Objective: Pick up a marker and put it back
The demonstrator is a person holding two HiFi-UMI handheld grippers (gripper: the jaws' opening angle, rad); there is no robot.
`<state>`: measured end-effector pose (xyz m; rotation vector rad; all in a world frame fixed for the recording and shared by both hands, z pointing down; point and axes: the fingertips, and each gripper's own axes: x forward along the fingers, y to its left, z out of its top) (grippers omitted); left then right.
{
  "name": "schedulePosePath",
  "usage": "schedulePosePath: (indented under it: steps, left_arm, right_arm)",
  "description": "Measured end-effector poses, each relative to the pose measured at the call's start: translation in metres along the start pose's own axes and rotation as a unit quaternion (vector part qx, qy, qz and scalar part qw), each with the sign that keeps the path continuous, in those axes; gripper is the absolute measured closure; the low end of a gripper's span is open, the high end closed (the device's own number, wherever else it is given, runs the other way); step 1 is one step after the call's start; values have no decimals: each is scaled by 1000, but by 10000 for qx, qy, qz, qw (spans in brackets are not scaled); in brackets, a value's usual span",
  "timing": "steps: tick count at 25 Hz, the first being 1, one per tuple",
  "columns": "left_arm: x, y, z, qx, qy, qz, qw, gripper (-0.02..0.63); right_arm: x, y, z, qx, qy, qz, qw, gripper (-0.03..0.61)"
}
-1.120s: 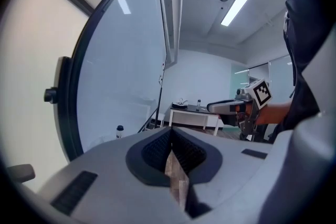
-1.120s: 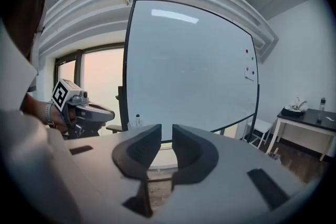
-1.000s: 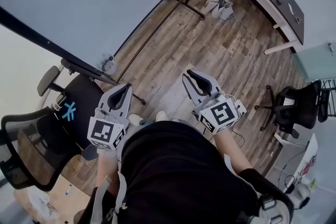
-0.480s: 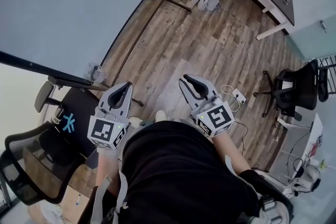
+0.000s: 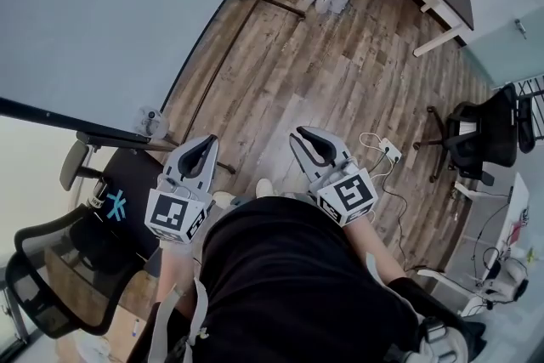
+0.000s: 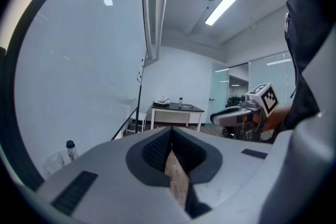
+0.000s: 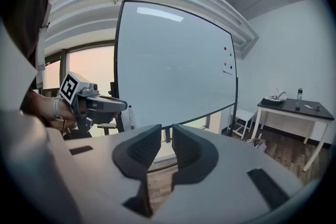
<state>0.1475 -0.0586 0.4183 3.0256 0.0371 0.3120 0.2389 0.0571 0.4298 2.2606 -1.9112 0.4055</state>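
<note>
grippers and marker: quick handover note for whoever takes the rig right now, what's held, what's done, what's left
Left gripper: jaws shut, nothing in them.
Right gripper: jaws a little apart, nothing between them.
Things: the whiteboard stands ahead of the person. No marker can be made out in any view.
Done: nothing so far, no marker picked up.
Left: find a marker, probably at the whiteboard, grip it, lift it, then put it back.
</note>
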Motion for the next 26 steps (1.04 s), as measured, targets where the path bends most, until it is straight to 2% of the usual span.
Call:
schedulePosePath:
  steps: [26]
  left_arm:
    - [-15,-4,2,79,131,33,9999,606]
  right_arm:
    - [-2,9,6,-32,-119,109,9999,509]
